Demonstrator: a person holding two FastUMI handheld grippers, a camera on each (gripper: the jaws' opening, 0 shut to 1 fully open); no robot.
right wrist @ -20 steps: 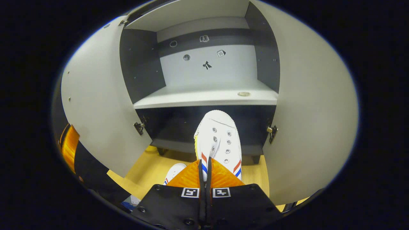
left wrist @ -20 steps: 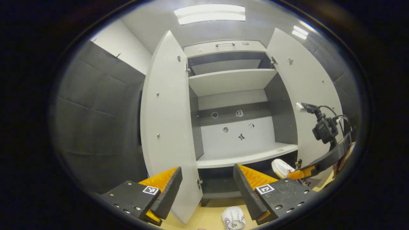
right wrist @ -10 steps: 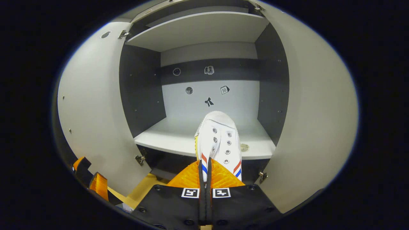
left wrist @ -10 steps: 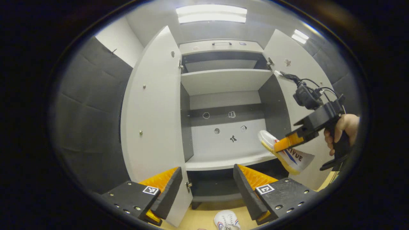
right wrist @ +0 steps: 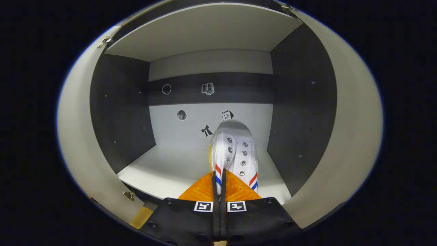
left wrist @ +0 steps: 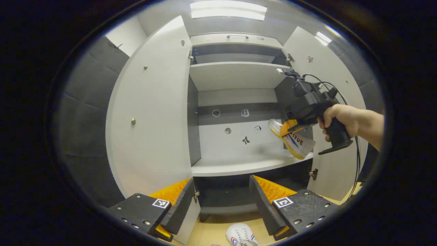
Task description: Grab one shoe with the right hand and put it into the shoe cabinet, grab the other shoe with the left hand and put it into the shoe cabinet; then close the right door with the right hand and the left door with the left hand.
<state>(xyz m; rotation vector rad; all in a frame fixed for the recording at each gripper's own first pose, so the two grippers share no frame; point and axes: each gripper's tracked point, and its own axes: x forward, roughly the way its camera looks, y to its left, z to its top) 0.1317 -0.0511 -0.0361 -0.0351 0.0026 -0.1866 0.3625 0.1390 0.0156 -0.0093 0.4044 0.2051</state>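
Left gripper view: my left gripper (left wrist: 222, 201), fingers spread, nothing held. Second shoe (left wrist: 241, 235) on the floor below, before the shoe cabinet (left wrist: 235, 75). My right gripper (left wrist: 290, 125) carries the first shoe (left wrist: 294, 140) above the middle shelf (left wrist: 245, 164), toe inward.

Right gripper view: right gripper (right wrist: 219, 184) pinching the shoe (right wrist: 234, 150) at its collar. I judge it best to lower it level, sole flat, clear of the right wall, before letting go.

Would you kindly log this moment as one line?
right gripper: shut on shoe, above middle shelf | left gripper: open | second shoe: floor | doors: open
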